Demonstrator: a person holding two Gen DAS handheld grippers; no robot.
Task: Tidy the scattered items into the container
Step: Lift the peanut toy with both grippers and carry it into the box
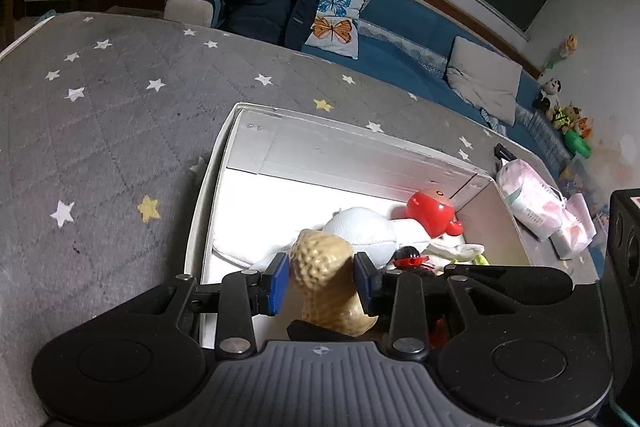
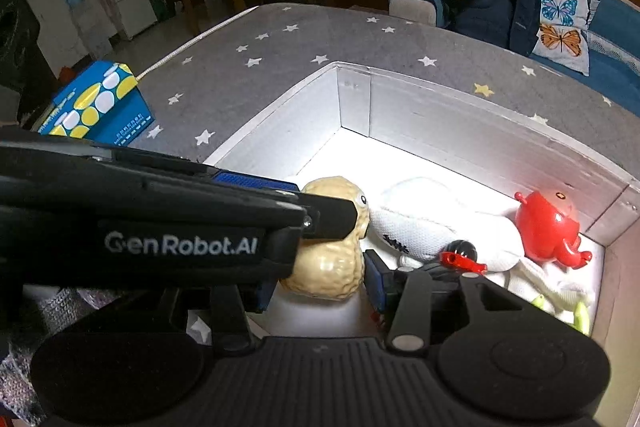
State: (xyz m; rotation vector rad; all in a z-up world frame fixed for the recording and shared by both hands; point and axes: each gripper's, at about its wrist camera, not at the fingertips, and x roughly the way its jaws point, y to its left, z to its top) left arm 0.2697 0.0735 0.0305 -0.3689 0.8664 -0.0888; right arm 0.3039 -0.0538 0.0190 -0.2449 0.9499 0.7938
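The left gripper [image 1: 322, 269] clasps a tan peanut toy [image 1: 320, 291] at its waist, one blue pad pressed to each side. The toy hangs just ahead of the pads, over the near end of the white box [image 1: 344, 125]. A white plush [image 1: 360, 231] and a red toy [image 1: 432, 211] lie farther ahead in the box.

The right gripper [image 2: 320, 287] is closed on the same toy's lower lobe. The left gripper reaches in from the left and grips the toy higher up.
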